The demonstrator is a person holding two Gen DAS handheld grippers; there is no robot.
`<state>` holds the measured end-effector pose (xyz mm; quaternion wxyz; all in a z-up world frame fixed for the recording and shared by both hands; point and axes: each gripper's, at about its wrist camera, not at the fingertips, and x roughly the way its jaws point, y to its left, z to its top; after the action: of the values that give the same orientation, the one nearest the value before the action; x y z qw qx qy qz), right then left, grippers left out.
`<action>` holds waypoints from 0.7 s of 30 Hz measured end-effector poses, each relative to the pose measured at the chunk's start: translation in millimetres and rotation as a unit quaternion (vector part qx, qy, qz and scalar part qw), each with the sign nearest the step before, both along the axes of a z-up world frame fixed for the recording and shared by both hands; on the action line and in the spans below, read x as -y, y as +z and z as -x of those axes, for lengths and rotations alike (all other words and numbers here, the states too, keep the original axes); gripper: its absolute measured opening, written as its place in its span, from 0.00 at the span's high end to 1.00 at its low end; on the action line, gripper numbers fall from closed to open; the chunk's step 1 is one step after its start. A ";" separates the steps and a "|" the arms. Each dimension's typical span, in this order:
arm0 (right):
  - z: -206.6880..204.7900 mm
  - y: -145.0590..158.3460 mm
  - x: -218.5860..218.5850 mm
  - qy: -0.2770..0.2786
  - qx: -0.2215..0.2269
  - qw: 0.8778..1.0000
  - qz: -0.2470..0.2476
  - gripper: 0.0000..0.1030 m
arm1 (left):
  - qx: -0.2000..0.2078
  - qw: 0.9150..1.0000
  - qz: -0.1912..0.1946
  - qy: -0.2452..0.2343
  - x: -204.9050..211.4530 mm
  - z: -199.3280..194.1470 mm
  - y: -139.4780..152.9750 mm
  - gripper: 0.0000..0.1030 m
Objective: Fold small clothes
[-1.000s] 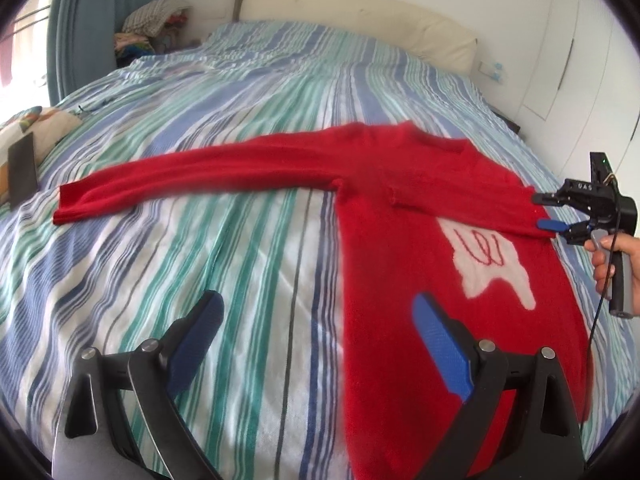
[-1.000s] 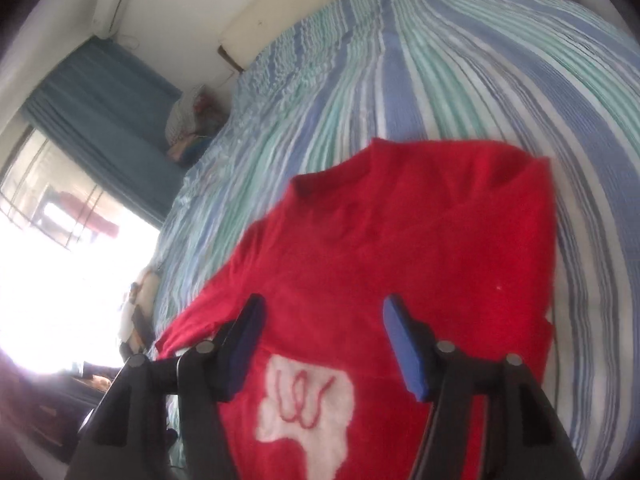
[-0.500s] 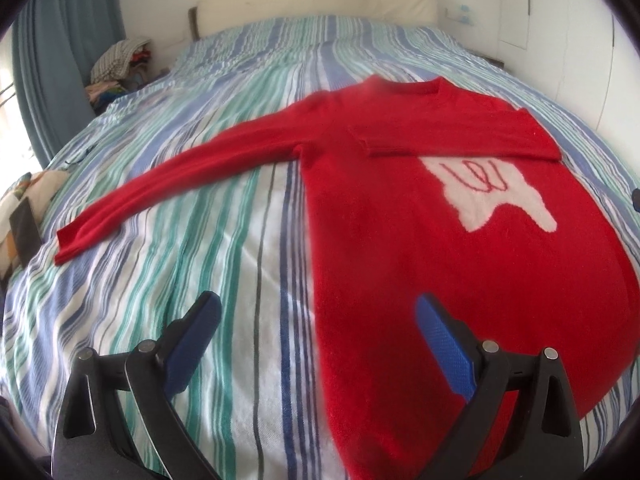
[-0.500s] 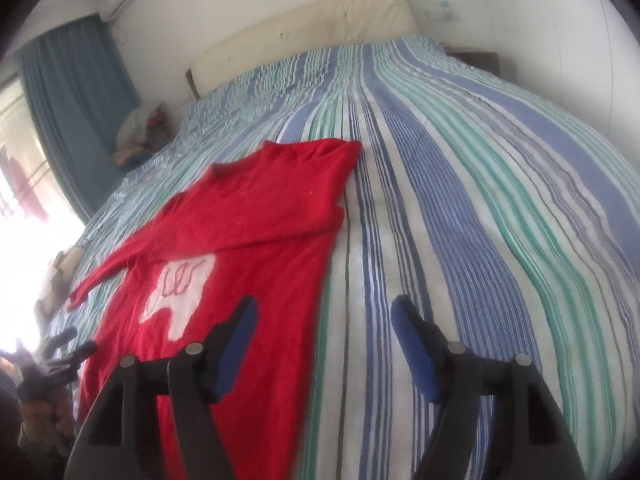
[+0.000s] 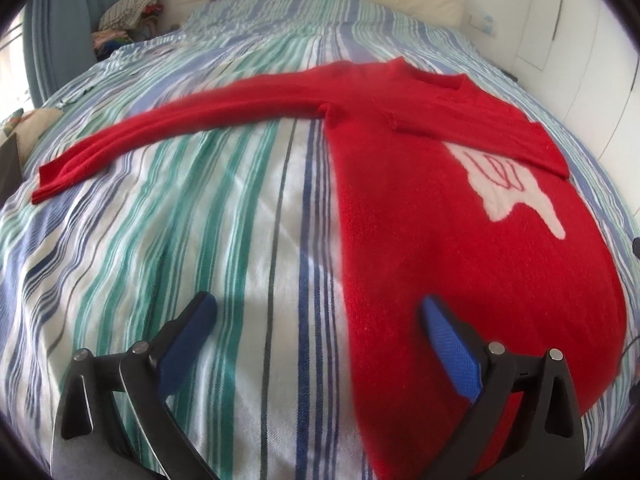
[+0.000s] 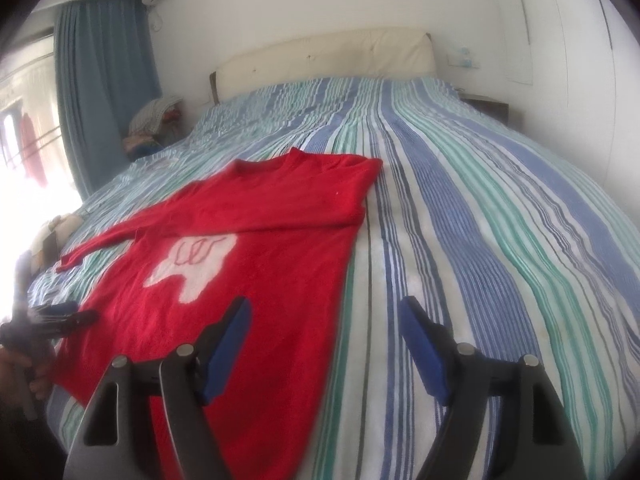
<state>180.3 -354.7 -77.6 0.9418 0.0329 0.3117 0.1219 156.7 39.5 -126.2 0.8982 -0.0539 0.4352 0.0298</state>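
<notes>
A red sweater (image 5: 440, 240) with a white patch (image 5: 516, 188) lies flat on the striped bed. Its one sleeve (image 5: 180, 120) stretches out to the left. The other sleeve (image 5: 500, 136) lies folded across the chest. My left gripper (image 5: 316, 302) hovers over the sweater's left edge near the hem, jaws opening, nothing between them. My right gripper (image 6: 325, 304) hovers over the sweater's (image 6: 260, 264) right edge near the hem, jaws opening and empty. The left gripper (image 6: 76, 314) and the hand holding it show at the left of the right wrist view.
The striped bedspread (image 6: 480, 220) runs back to a cream headboard (image 6: 320, 60). A pile of clothes (image 5: 128, 12) sits at the far left corner by a blue curtain (image 6: 104, 80). A cushion and a dark flat object (image 5: 10, 164) lie at the bed's left edge. White cupboard doors (image 5: 580, 40) stand right.
The right gripper has swung from above the sweater's chest to its right edge near the hem, rolled level and widened. It has left the left wrist view. The left gripper sank slightly.
</notes>
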 end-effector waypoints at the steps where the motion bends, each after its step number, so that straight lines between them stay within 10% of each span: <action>1: 1.3 -1.8 -2.5 0.002 0.001 1.000 0.006 0.27 | -0.001 1.000 0.001 0.003 -1.1 0.9 1.3 0.01; 12: -14.9 -51.3 -1.7 -0.006 -0.071 0.997 0.007 0.24 | -0.023 0.995 0.101 0.014 -102.3 -36.6 60.8 0.01; 21: -16.8 -58.8 -1.0 -0.002 -0.079 0.997 -0.001 0.16 | -0.037 0.960 0.118 0.250 -299.2 -55.5 44.4 0.02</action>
<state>197.0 -353.7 -136.5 0.9146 0.0441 0.3846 0.1170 212.2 338.7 -81.8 0.8329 -0.2651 0.4408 0.2040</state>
